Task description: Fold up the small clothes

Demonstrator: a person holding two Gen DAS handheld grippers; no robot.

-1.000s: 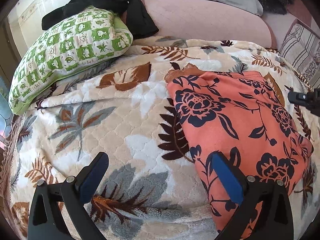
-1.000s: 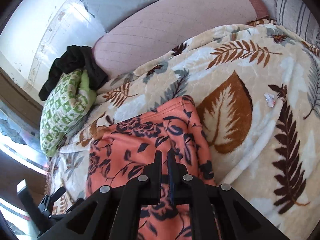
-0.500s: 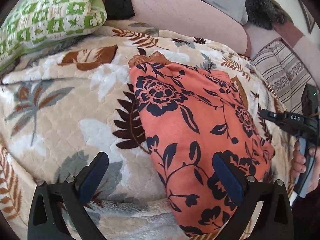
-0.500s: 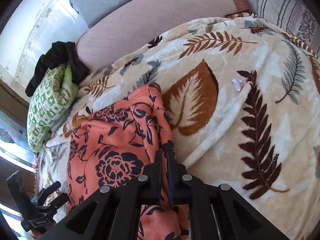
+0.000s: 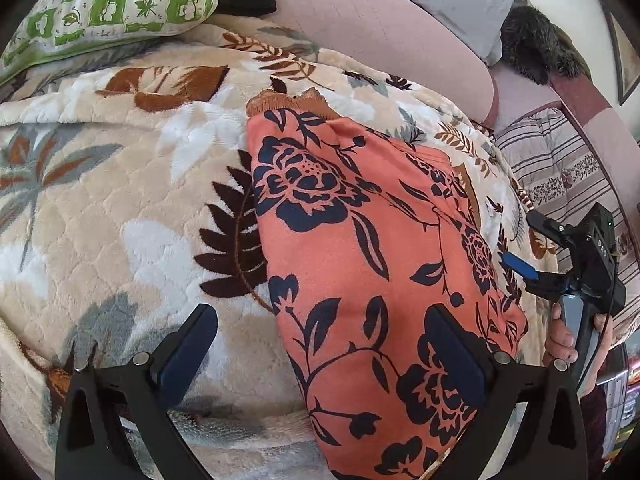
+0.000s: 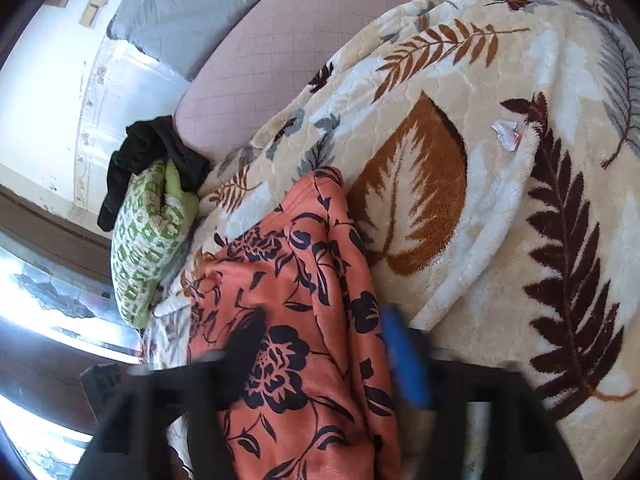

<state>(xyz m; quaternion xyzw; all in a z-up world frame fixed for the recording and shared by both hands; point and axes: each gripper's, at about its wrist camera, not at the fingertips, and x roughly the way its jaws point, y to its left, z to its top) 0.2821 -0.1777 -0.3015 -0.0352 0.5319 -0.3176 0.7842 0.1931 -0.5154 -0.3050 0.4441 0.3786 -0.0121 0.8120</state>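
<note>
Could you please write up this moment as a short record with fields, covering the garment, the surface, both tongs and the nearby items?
garment: coral fleece garment with navy flower print, lying folded lengthwise on the bed
surface: cream plush blanket with leaf pattern
left tongs: open, one finger over the blanket, the other over the garment
right tongs: jaws opening, blurred, garment edge between them
nearby: green-and-white patterned pillow with black clothing on it
scrap: small white paper bit on the blanket
</note>
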